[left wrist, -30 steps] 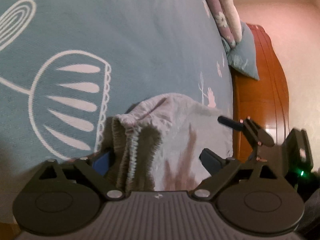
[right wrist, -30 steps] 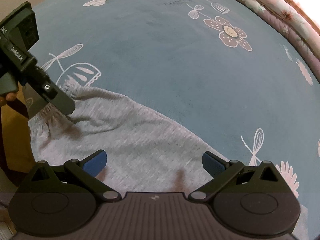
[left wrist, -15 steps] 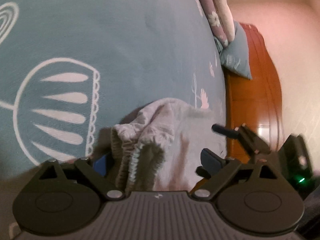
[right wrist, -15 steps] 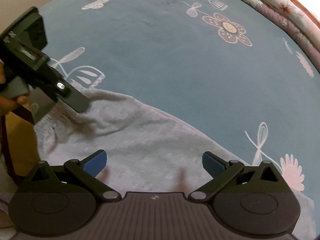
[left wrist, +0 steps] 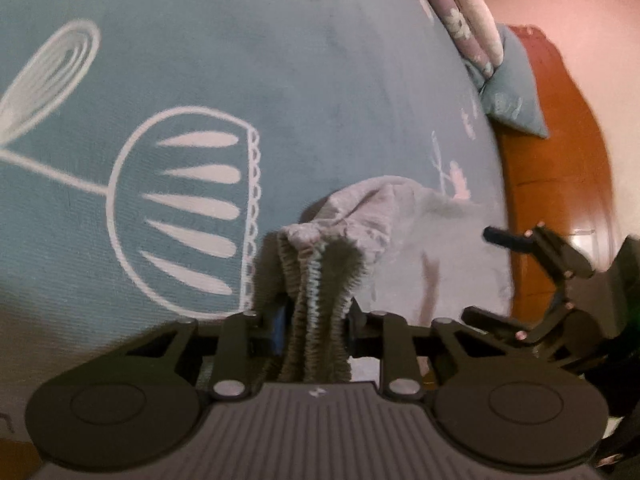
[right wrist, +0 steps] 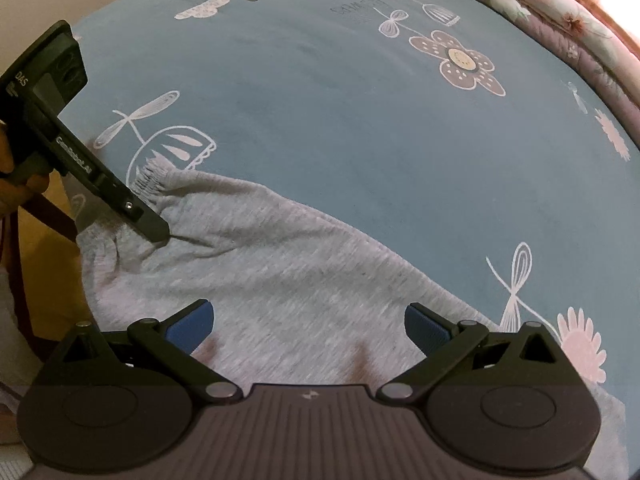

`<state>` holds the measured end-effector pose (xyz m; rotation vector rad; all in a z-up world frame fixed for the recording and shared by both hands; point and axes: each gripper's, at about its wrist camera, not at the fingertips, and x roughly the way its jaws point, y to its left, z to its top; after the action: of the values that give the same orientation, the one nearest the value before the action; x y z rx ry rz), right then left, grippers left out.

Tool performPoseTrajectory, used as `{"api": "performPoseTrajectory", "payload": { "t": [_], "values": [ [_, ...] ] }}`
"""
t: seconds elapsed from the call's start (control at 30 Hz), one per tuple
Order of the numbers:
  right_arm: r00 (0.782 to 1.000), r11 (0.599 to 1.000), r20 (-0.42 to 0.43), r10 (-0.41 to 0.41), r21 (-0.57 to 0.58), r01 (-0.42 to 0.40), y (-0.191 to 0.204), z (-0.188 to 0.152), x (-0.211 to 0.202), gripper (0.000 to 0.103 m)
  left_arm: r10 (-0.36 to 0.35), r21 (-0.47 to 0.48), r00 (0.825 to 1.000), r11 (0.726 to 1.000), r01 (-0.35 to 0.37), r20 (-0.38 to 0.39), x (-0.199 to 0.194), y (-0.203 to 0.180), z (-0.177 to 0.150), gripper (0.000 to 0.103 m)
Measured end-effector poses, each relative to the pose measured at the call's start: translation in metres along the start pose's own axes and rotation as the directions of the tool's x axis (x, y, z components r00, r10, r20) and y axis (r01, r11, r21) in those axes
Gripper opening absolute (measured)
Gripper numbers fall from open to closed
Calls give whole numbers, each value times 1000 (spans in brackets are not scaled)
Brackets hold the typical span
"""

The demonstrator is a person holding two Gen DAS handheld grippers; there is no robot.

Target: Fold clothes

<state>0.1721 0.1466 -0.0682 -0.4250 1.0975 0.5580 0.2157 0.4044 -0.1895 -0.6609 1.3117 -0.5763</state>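
Grey garment (right wrist: 280,276), a soft knit piece with a gathered elastic edge, lies spread on the blue bedsheet (right wrist: 320,120) near the bed's edge, its bulk running from my left gripper across to below my right one. On the left wrist view I see my left gripper (left wrist: 316,330) closing on the ribbed elastic band (left wrist: 316,280): the bunched band stands up between the two pads and fills the gap, and both pads press against it, so I read this as a grip on the fabric. The band's folds rise as a small ridge just ahead of the fingers, beside the white cup-shaped print (left wrist: 184,212) on the sheet.

From the right wrist view the same gripper comes in from the left, its dark tip pinching the cloth so creases fan out from that spot. My right gripper (right wrist: 308,326) hangs over the garment with its blue pads (right wrist: 426,326) spread wide apart; grey cloth lies below the gap, but I cannot see the pads touching it.

A flowered quilt (right wrist: 560,12) borders the far side of the bed, and a wooden bed frame (left wrist: 548,200) shows at the right of the left view, with a small blue pillow (left wrist: 512,96) against it.
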Motion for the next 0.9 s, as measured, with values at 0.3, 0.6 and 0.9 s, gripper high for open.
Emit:
{"api": "performPoseTrajectory", "payload": {
  "t": [0.3, 0.6, 0.9],
  "values": [
    [998, 998, 9, 61, -4, -61, 0, 4, -7, 103, 186, 25, 979, 982, -189, 84, -16, -26, -16, 24],
    [972, 936, -1, 233, -272, -225, 24, 54, 3, 94, 221, -37, 961, 975, -218, 166, -44, -24, -32, 35],
    [981, 903, -13, 193, -388, -183, 113, 25, 8, 79, 315, -266, 880, 937, -228, 356, -108, 0, -67, 44]
  ]
}}
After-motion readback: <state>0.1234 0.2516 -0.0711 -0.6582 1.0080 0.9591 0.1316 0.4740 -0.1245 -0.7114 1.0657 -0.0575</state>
